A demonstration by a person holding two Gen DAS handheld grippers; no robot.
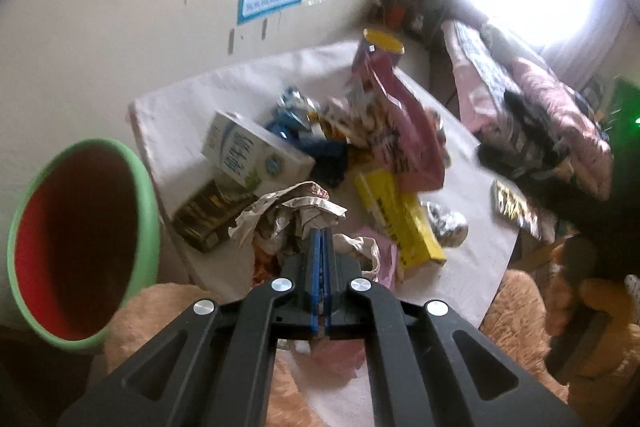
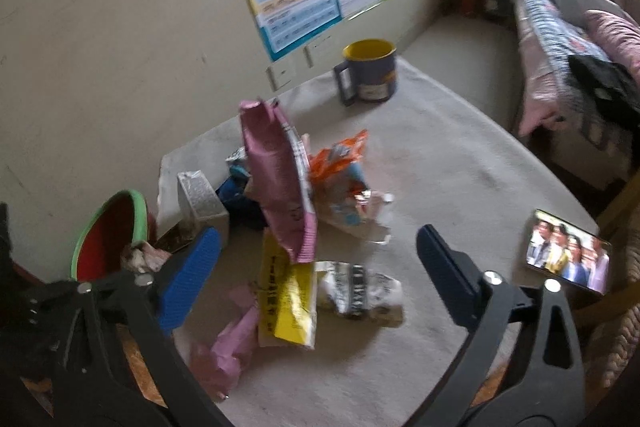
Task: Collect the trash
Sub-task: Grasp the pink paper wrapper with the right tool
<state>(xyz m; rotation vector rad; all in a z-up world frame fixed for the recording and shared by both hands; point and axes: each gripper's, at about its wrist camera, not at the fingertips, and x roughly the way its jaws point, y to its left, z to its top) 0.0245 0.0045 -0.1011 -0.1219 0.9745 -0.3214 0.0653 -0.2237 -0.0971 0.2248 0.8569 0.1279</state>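
Note:
A heap of trash lies on a white-clothed table [image 1: 180, 99]. My left gripper [image 1: 321, 233] is shut on a crumpled paper wrapper [image 1: 288, 215] at the heap's near edge. A green bin with a red inside [image 1: 80, 243] stands at the left; it also shows in the right wrist view [image 2: 116, 231]. My right gripper [image 2: 316, 255] is open above a yellow packet [image 2: 288, 303] and a silver wrapper [image 2: 360, 291]. A tall pink bag [image 2: 280, 179] stands behind them. A milk carton [image 1: 252, 155] lies in the heap.
A blue mug with a yellow inside [image 2: 370, 71] stands at the table's far side. A phone with a lit screen [image 2: 568, 253] lies at the right edge. A bed with pink bedding [image 1: 532, 123] is to the right. Plush brown fabric [image 1: 520, 315] borders the table's near side.

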